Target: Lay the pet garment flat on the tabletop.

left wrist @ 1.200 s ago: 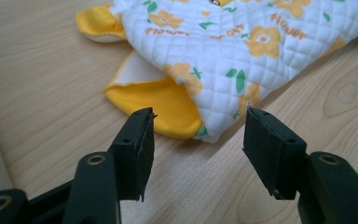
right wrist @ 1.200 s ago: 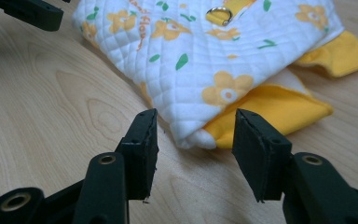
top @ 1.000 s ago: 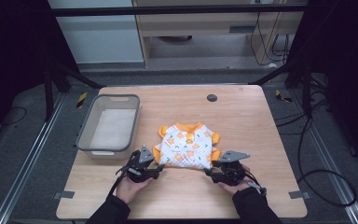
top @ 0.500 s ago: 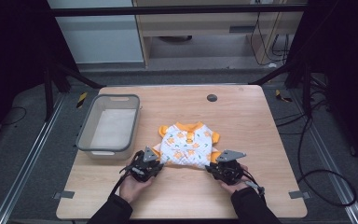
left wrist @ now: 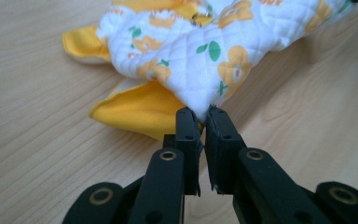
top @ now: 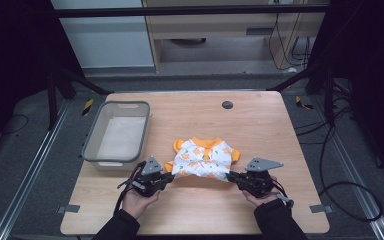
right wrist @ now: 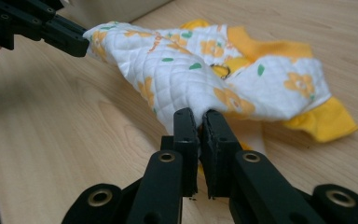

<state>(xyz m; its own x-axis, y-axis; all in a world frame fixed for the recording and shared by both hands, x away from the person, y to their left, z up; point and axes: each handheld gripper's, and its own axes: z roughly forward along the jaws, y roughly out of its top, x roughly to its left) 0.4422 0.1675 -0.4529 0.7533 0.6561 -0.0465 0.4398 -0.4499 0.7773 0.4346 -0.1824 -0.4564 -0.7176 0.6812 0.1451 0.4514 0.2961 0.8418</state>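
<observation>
Garment (top: 203,159) on table (top: 260,125), right of bin (top: 91,150), between grippers.

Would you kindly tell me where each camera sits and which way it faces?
High view: above the person's side, looking forward and down on the table; both hands show.
Left gripper view: on the left gripper, looking along its jaws at the garment.
Right gripper view: on the right gripper, toward the garment, left gripper beyond.
All share the garment.

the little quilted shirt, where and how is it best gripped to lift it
By its two near hem corners, coming in low from the person's side. The quilted shirt lies flat with collar away, hem corners at the near edge. The left gripper and right gripper have just been closing and pinch one corner each.
</observation>
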